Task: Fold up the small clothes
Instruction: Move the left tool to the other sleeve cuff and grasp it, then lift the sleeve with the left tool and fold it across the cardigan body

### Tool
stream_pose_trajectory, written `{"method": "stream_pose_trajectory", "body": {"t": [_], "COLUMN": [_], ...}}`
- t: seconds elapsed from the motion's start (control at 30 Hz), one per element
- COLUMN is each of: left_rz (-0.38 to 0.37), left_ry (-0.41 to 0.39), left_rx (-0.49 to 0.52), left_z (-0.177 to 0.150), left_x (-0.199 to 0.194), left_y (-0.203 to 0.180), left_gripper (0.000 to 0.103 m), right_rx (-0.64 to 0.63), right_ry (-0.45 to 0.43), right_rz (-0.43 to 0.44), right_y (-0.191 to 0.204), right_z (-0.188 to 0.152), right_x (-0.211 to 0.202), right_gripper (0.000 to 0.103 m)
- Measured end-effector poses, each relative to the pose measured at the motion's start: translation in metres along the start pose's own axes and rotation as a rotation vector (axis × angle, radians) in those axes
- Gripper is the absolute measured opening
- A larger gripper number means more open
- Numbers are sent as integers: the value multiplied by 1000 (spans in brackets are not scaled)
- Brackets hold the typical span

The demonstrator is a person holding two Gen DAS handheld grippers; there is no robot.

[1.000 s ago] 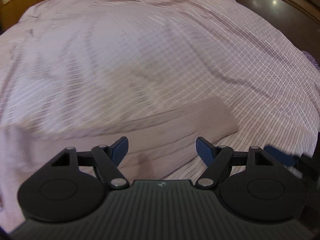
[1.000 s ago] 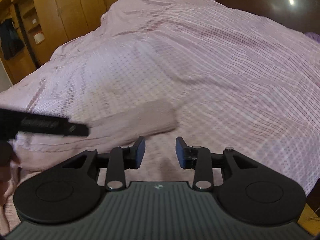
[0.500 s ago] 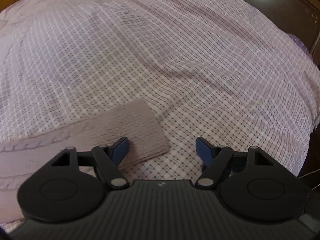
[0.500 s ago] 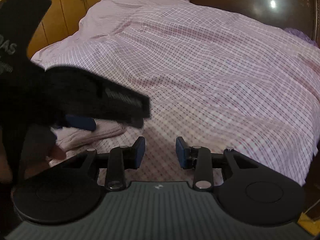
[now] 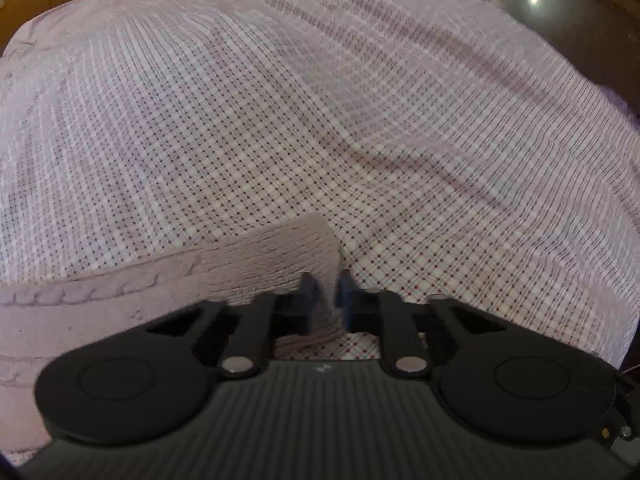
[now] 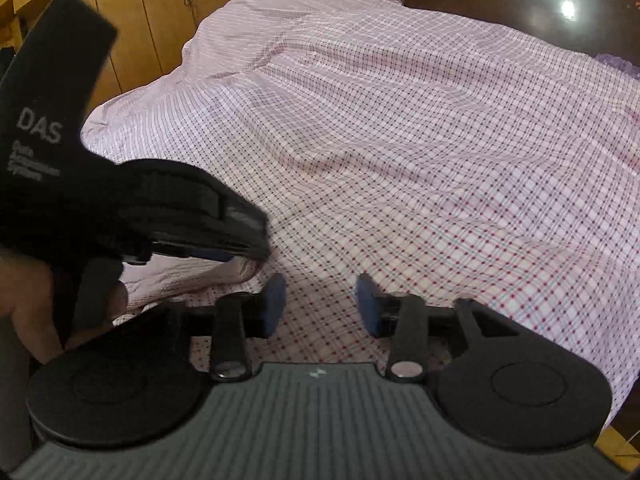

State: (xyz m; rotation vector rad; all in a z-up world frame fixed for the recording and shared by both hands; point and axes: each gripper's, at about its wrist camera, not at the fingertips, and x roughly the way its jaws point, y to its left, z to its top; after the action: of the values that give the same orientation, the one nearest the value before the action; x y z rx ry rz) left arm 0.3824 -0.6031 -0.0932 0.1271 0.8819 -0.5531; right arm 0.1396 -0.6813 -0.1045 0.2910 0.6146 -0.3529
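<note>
My left gripper (image 5: 329, 292) has just closed and now pinches the right corner of the knit garment (image 5: 256, 264), which lies folded on the checked bedspread (image 5: 360, 140). My right gripper (image 6: 321, 304) has just widened; it hangs released over bare bedspread, just right of the garment.

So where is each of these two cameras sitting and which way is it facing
Left wrist view: on the left gripper, angled down at the checked bedspread; its jaws have just been closing on the ribbed cuff of a pink knit garment.
Right wrist view: on the right gripper, jaws open over bare bedspread, facing the dark headboard and wooden wardrobe; a hand shows.
Shared: bedspread, garment, left gripper.
</note>
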Motion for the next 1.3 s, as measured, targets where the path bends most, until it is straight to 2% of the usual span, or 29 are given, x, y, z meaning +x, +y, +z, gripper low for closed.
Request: {"method": "stream_pose_trajectory", "body": {"t": [0.03,0.23,0.53,0.73,1.03,1.3], "left_rz": [-5,-27,-40,-28,-11,45], "left_ry": [-7,-21,-43,-85,-139,-193], "left_rx": [-5,-6,33,52,61,57], "left_z": [-1,-3,-8,-16,-19,-7], "left_x": [-2,-14,-26,-41,-63,-92], "left_y": [0,-2,0,7,28,61], "left_gripper": [9,8,7,6,6,4], "right_rx": [-1,-26,-20,-12,-38,-59], "right_ry": [-8,-10,-6,10,5,12], "right_rz": [1,6,49,70,99,146], "right_y": [0,4,16,22,41,73], "right_z": [-1,-2,2,2,3,10], "right_x": [-4,-3,2,4,5,6], "right_gripper": [71,81,85,88,90,90]}}
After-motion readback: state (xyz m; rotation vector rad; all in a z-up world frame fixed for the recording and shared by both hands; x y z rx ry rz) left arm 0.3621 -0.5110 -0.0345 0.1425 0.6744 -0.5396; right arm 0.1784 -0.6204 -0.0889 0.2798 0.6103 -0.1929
